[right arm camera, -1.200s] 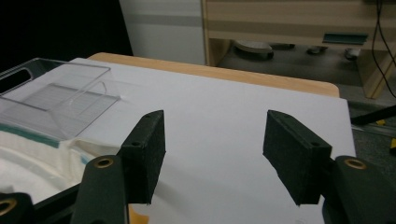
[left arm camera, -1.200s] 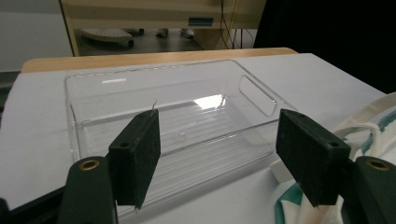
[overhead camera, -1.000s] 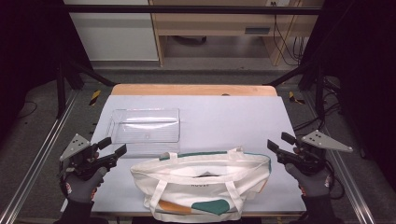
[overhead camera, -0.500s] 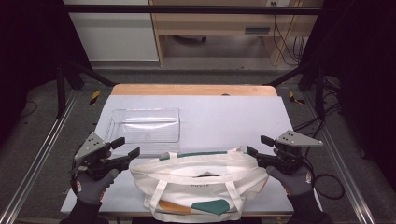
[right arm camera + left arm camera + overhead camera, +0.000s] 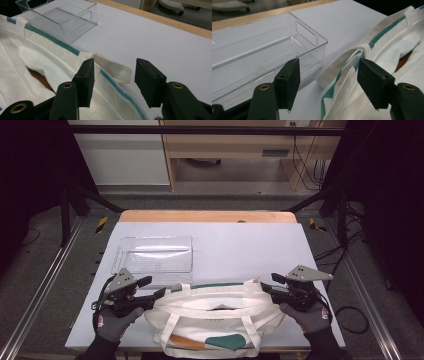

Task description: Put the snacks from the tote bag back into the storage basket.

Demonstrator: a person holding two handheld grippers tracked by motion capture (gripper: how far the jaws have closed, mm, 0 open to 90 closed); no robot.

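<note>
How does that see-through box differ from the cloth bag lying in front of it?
The clear plastic bin is rigid, colourless and transparent, with nothing seen in it; the tote bag is soft, cream cloth with green trim and lies slumped, its mouth gaping. The bin sits farther back on the table; the bag lies at the near edge, between the two grippers. The bag looks wider. Both rest on the same white tabletop.

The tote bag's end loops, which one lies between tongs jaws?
The loop at the tote bag's right end, between the right tongs' open jaws. The left loop lies ahead of the left tongs.
</note>
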